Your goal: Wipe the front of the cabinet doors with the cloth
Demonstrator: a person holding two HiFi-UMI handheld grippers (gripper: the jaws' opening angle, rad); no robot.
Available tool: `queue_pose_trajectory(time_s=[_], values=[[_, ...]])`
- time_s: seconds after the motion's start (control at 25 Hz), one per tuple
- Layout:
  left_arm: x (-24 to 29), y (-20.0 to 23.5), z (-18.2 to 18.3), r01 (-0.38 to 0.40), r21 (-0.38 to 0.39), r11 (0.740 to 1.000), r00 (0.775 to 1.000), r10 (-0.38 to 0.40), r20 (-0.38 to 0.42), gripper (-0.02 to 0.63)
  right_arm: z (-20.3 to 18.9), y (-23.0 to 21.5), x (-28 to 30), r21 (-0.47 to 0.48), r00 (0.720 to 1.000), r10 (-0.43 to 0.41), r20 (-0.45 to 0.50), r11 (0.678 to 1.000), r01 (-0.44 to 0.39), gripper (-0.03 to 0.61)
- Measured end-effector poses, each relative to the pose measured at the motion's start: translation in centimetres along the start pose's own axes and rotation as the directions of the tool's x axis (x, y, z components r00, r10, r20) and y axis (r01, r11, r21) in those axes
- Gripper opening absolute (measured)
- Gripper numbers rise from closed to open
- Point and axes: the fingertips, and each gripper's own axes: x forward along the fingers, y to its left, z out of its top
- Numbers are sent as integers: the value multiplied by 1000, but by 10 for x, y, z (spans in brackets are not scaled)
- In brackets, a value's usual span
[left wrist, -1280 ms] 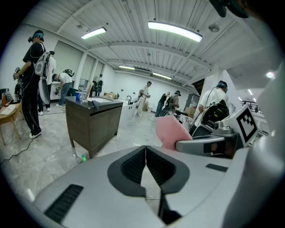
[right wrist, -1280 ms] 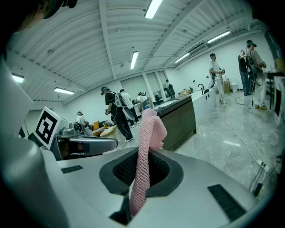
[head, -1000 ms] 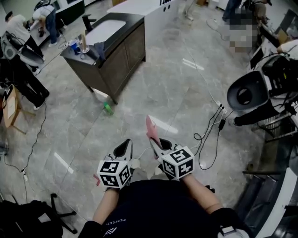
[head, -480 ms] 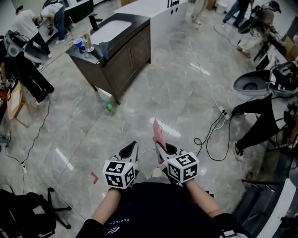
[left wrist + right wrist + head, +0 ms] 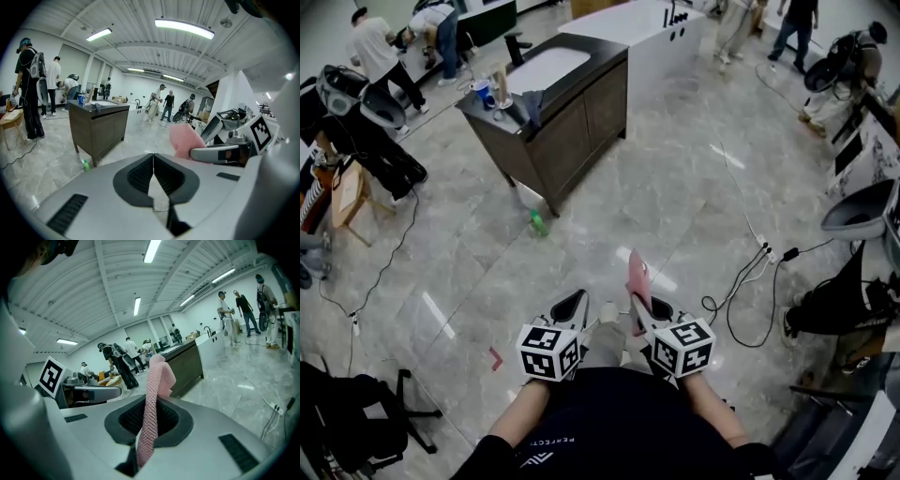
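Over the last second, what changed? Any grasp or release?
No grasp or release. The head view swung, so the cabinet and green bottle sit further right in frame; people at right shifted. Unchanged: right gripper shut on the pink cloth, left gripper shut and empty, both held near the body, away from the cabinet.

Green bottle on floor; black cable coiled at right.

Glossy grey marble floor crossed by black cables, a white tub beyond, pale walls, strip lights on a ribbed ceiling.
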Motion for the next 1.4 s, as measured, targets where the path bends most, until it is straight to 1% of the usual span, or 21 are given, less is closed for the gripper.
queue_pose_trajectory(time_s=[0.16, 0.36, 0.56, 0.76, 0.92, 1.04, 1.16, 1.28, 1.4], values=[[23, 11, 11, 9, 1, 1000, 1000, -9, -1, 11, 8, -19, 12, 11, 1000, -23, -1, 1000, 23, 41], [66, 33, 31, 12, -27, 1000, 1000, -12, 1, 11, 22, -52, 39, 16, 998, -50, -32, 999, 51, 41], [102, 57, 57, 4, -56, 998, 1000, -4, 0, 11, 54, -78, 74, -4, 997, -49, -53, 999, 48, 41], [133, 85, 82, 7, -92, 996, 1000, -6, 16, 11, 90, -98, 116, -35, 997, -48, -65, 998, 46, 41], [151, 107, 98, 2, -90, 996, 1000, 1, 31, 11, 110, -106, 143, -48, 997, -39, -60, 998, 36, 41], [163, 109, 105, 5, -91, 996, 1000, -3, 30, 11, 114, -115, 156, -42, 996, -27, -83, 999, 23, 41], [174, 114, 111, -9, -92, 996, 1000, 12, 26, 11, 124, -119, 170, -50, 995, 4, -97, 999, -9, 41], [181, 118, 120, -38, -119, 992, 998, 43, 39, 11, 136, -126, 186, -65, 993, 43, -109, 997, -51, 41], [188, 127, 129, -85, -137, 987, 994, 93, 52, 11, 148, -132, 204, -81, 989, 90, -120, 992, -100, 41]])
